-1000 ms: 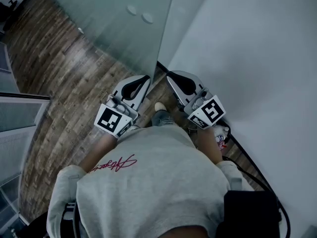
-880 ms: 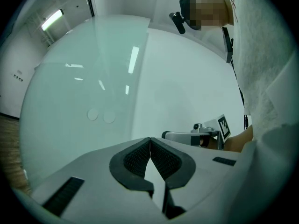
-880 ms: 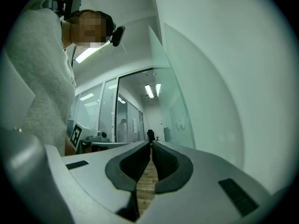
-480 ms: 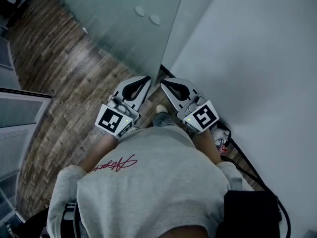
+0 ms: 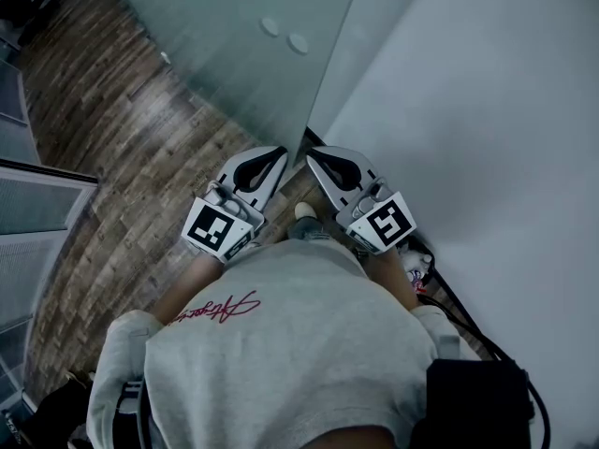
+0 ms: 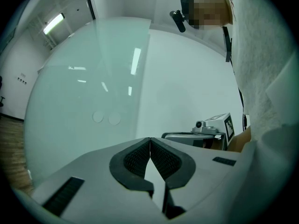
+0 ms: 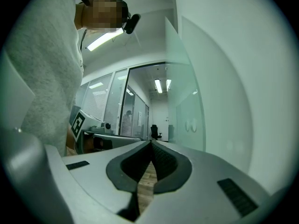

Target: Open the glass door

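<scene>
Glass door (image 5: 234, 64): probably swinging heavy, stiff, slick.
Hold: judging a flat push beside the door's round fittings (image 5: 284, 34) best.
Left gripper (image 5: 278, 150): facing door, jaws together, empty.
Right gripper (image 5: 313, 152): pointing at door's edge, jaws together, empty.

Wood-plank floor (image 5: 131, 166); plain white wall (image 5: 496, 110); ceiling strip lights (image 7: 159, 85) lit down the corridor.

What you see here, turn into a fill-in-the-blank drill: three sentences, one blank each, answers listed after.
The left gripper and the right gripper both have their jaws ____, with nothing between them.
The glass door bears ____ round discs side by side.
The floor is made of ____ planks.
Missing words: shut; two; wooden.
</scene>
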Available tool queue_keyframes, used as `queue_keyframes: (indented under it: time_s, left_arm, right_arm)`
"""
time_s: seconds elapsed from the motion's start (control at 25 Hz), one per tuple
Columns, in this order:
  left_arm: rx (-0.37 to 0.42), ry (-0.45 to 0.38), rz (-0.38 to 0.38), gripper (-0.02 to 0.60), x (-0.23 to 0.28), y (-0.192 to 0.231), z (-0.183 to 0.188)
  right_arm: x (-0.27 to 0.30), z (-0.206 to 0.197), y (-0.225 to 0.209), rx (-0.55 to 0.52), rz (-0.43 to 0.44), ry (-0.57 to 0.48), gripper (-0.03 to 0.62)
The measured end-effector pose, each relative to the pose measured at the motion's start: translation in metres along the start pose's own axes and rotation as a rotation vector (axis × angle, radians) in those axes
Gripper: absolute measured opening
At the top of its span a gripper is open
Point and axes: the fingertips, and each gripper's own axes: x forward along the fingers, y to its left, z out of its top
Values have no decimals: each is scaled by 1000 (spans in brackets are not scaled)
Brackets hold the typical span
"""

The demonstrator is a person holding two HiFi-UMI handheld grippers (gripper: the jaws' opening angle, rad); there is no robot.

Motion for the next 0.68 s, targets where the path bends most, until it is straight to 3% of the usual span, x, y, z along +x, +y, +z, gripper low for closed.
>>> queue_keyframes:
  time_s: [0.68]
  left_arm:
    - [-11,-7,0,17,8,5,3]
  right_arm:
    - [1,6,-5,1,4,-12,17]
